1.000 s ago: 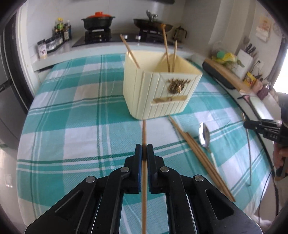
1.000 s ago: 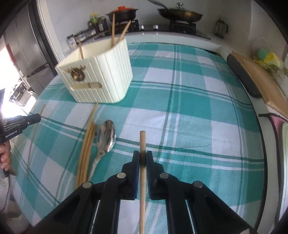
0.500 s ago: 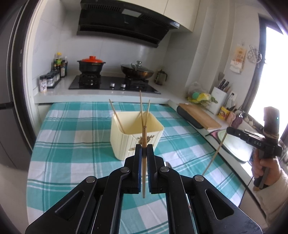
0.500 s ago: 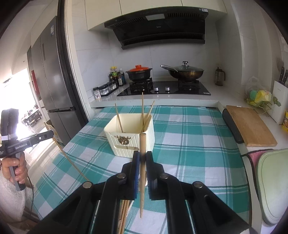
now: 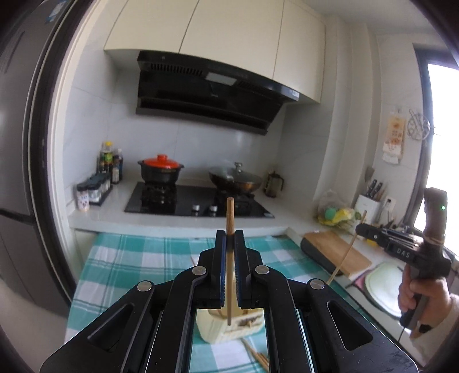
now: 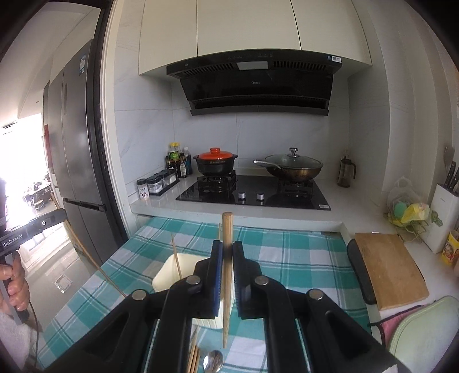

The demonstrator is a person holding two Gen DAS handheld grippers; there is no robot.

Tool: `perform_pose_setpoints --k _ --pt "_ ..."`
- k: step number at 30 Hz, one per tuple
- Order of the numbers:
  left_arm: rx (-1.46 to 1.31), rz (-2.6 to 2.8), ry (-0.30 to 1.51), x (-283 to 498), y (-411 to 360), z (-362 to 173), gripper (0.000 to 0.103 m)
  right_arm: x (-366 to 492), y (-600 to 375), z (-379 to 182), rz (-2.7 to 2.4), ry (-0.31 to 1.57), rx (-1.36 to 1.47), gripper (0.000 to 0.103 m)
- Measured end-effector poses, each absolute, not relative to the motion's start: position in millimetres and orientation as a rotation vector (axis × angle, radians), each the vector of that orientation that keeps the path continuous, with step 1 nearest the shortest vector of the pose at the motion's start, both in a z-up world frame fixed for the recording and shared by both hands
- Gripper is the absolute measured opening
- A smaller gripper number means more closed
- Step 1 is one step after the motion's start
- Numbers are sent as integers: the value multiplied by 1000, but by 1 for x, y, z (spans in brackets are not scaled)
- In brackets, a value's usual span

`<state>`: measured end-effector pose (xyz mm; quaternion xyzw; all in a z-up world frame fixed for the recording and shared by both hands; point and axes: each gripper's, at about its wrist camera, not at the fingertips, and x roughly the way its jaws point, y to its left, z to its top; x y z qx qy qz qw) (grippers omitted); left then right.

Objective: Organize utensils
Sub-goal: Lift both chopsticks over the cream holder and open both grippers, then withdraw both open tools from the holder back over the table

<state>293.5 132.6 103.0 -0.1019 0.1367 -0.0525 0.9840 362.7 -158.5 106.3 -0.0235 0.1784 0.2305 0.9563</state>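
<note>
Left gripper (image 5: 229, 238): jaws clamped on chopstick (image 5: 229, 218)
Right gripper (image 6: 226, 249): likewise, second chopstick (image 6: 227, 229)
Holder (image 6: 166, 275): some chopsticks stowed
Bench (image 6: 301, 258): chopsticks, spoon (image 6: 213, 361) left

The tablecloth (image 6: 287, 258) is a teal-and-white plaid. The utensil holder (image 6: 169, 275) is cream, and its front carries a small gold ornament (image 5: 246, 323). The held chopsticks (image 5: 229, 218) (image 6: 227, 229) are light brown wood. Both grippers (image 5: 229, 238) (image 6: 226, 249) are black with blue pads (image 6: 217, 272). The clay pot (image 6: 215, 164) is black under an orange-red lid (image 6: 215, 153). The range hood (image 6: 255, 83) is black, the cabinets (image 6: 243, 25) cream, the cutting board (image 6: 387, 266) tan wood.
</note>
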Motion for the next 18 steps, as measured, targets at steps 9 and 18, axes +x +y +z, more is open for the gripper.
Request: perform_pose_setpoints --k 9,18 --pt "-248 -85 416 403 115 57 3 434 -109 78 490 338 43 7" --pt "-210 -146 739 461 82 -19 4 505 -63 -17 628 734 -5 11"
